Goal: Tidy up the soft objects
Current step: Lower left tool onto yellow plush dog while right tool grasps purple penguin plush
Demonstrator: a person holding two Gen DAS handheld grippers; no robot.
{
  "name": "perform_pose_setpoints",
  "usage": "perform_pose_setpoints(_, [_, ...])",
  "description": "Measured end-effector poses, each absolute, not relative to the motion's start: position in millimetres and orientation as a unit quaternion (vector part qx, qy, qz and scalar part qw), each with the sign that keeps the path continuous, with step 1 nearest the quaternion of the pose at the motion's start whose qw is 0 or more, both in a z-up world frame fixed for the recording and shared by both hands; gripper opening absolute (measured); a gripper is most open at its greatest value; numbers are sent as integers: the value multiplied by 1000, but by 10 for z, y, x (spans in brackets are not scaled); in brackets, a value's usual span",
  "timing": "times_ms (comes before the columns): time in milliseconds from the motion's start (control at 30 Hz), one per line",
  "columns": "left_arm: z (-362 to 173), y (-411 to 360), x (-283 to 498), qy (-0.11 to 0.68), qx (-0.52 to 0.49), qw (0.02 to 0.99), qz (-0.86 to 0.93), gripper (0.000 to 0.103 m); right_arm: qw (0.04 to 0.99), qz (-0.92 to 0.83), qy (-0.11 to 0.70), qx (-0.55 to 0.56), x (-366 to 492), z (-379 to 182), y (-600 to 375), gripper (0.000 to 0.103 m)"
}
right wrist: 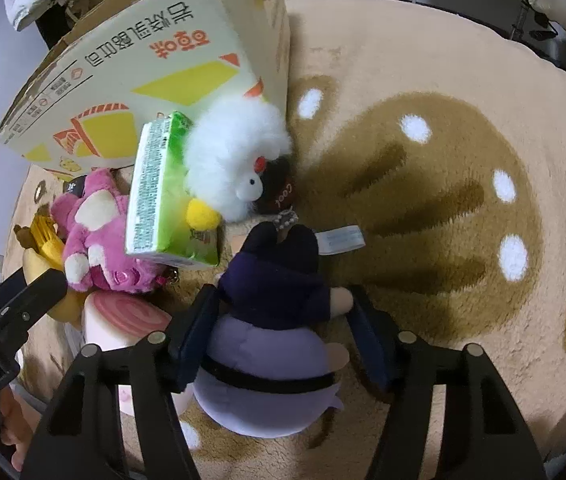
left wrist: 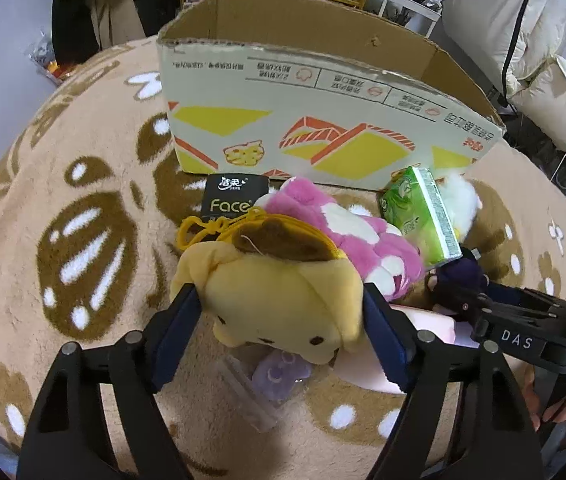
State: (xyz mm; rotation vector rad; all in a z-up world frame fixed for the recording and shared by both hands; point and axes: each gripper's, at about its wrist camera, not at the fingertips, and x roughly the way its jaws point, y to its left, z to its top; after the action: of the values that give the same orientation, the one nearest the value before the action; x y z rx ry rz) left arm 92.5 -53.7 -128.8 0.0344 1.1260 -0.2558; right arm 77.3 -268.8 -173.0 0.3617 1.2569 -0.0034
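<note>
My left gripper [left wrist: 281, 312] is shut on a yellow dog plush [left wrist: 283, 292], its pads pressing both sides of the head. A pink bear plush [left wrist: 347, 232] lies just behind it. My right gripper [right wrist: 283, 332] straddles a purple plush doll [right wrist: 275, 320] with dark hair; the left pad touches it, the right pad stands a little apart. A white fluffy plush [right wrist: 235, 152] and a green tissue pack [right wrist: 163, 196] lean by the cardboard box [left wrist: 323, 80], which stands open behind the pile.
A black "Face" tissue pack [left wrist: 231, 200] lies at the box's foot. A pink roll cushion [right wrist: 123, 320] and a clear plastic case [left wrist: 251, 388] sit near the grippers. All rests on a beige patterned rug [right wrist: 443, 200]. Shelves and furniture stand beyond.
</note>
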Motion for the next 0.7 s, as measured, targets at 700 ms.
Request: perform_pose_setpoints(700, [-1288, -551, 919, 520, 46, 848, -89, 70, 810, 11, 552, 197, 637, -1554, -2798, 39])
